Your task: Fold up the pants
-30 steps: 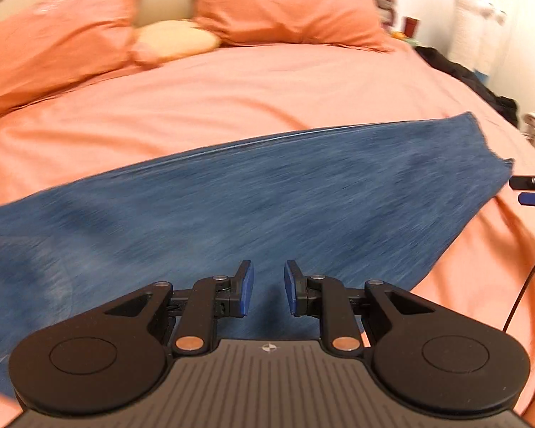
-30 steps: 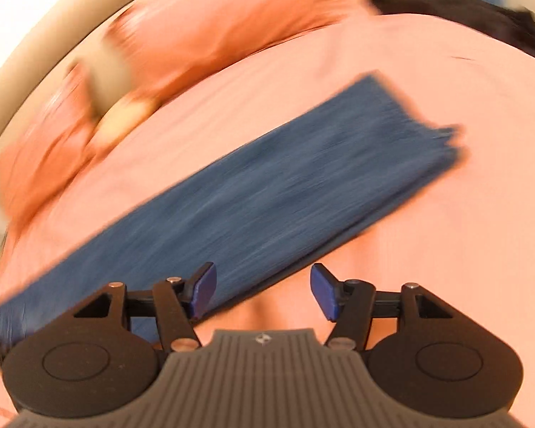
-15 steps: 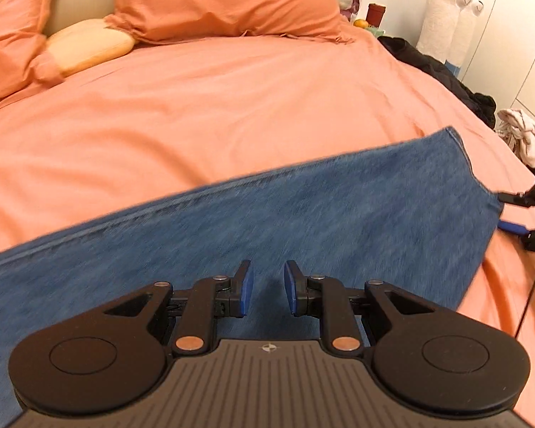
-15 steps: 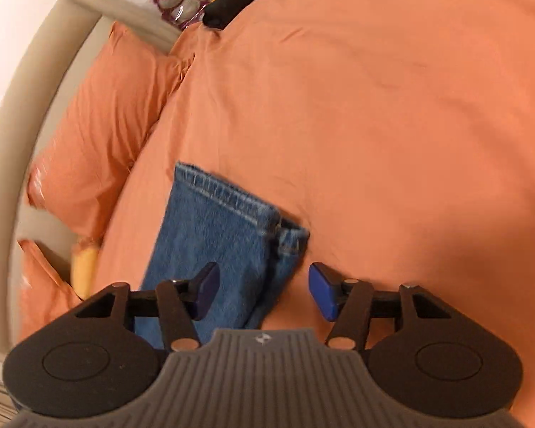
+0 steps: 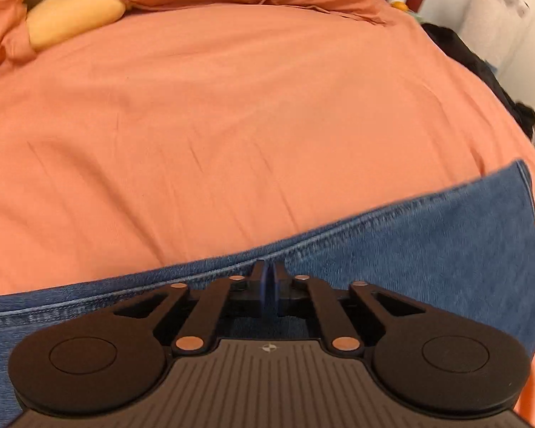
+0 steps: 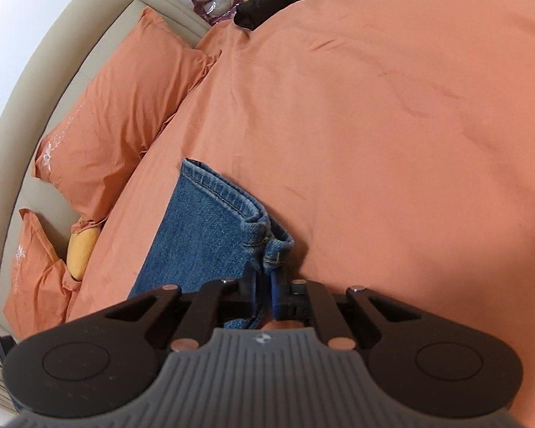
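Pinching soft, fairly heavy jeans [image 6: 203,235] on the bed [image 6: 392,114], we have right tool [image 6: 263,287] clamping the hem corner, left tool [image 5: 267,287] closed at the side seam.

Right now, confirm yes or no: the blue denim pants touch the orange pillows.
No: the blue denim pants lie apart from the orange pillows.

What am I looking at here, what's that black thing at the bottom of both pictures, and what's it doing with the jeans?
Each picture comes from a camera on a handheld two-finger gripper, one in each of a person's hands, looking along its fingers. There is no robot arm. Blue jeans lie on an orange bedsheet, with pillows at the headboard. The left gripper is shut on the jeans' long seam edge. The right gripper is shut on the hem corner of the leg.
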A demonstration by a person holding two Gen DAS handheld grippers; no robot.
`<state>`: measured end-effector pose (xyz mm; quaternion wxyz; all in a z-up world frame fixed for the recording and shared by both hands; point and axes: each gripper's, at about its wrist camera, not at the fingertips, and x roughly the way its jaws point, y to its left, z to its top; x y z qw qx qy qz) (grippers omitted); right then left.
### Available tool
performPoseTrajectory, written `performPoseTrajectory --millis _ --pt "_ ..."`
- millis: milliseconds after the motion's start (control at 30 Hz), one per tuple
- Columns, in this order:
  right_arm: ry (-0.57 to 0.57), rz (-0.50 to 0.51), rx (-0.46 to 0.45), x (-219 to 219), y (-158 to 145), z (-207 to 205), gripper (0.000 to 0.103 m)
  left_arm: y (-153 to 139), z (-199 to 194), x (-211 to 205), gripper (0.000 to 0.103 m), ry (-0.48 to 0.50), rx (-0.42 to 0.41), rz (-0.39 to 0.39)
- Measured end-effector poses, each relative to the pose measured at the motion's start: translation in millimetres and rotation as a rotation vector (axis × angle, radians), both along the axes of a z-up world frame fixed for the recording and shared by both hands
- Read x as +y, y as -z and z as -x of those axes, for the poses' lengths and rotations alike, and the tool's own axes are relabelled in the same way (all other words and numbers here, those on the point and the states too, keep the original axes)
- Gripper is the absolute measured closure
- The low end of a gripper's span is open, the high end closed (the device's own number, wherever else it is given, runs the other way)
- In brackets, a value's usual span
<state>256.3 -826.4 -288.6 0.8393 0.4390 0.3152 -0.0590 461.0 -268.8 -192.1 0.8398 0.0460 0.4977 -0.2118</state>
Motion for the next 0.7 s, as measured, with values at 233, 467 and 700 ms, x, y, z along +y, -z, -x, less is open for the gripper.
performPoseTrajectory --millis 233,467,700 --pt "0.007 0.01 0.049 1 2 -6 0.101 -22 16 1 0.098 0.043 -0.001 -0.006" --pt "-0.038 0.099 0.024 7 -26 -8 0.101 -42 85 5 0.098 0.185 -0.005 0.021" --pt "-0.08 0.184 0.001 17 -59 -10 0.101 -13 127 20 0.098 0.189 0.117 0.036"
